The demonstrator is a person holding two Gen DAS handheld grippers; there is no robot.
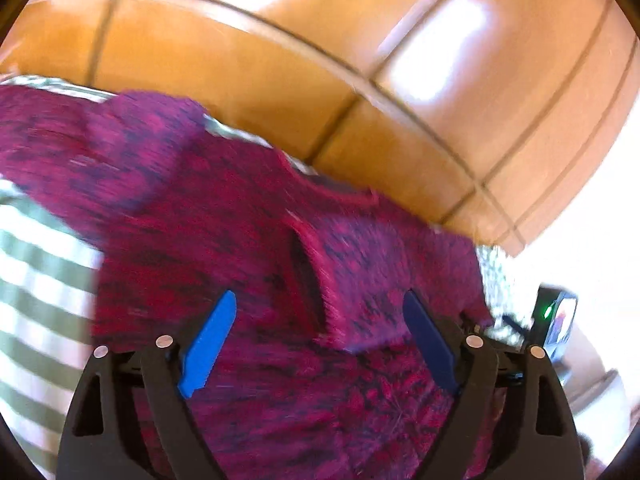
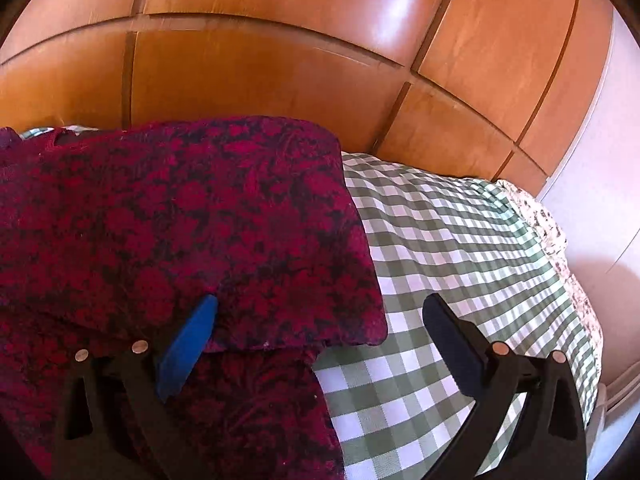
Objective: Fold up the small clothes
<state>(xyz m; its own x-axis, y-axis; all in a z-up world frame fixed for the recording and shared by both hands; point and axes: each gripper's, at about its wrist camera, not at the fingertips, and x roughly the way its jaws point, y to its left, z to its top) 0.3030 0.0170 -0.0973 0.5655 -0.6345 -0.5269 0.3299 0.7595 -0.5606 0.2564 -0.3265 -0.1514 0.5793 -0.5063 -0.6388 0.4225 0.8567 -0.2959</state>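
A small crimson garment with a dark floral pattern [image 1: 224,216] lies on a green-and-white checked cloth [image 1: 36,280]. In the left wrist view it fills the middle, blurred, with a folded flap and seam [image 1: 316,276] between the fingers. My left gripper [image 1: 320,300] is open just above it, holding nothing. In the right wrist view the garment [image 2: 180,220] lies folded over, its right edge on the checked cloth [image 2: 460,240]. My right gripper [image 2: 320,304] is open above that folded edge, its left fingertip [image 2: 200,316] over the fabric, its right over the cloth.
Glossy orange-brown wooden cabinet doors [image 2: 260,76] stand right behind the surface. A patterned cover edge [image 2: 560,248] runs along the right side, with pale floor beyond. The other gripper's housing with a green light [image 1: 554,320] shows at the right in the left wrist view.
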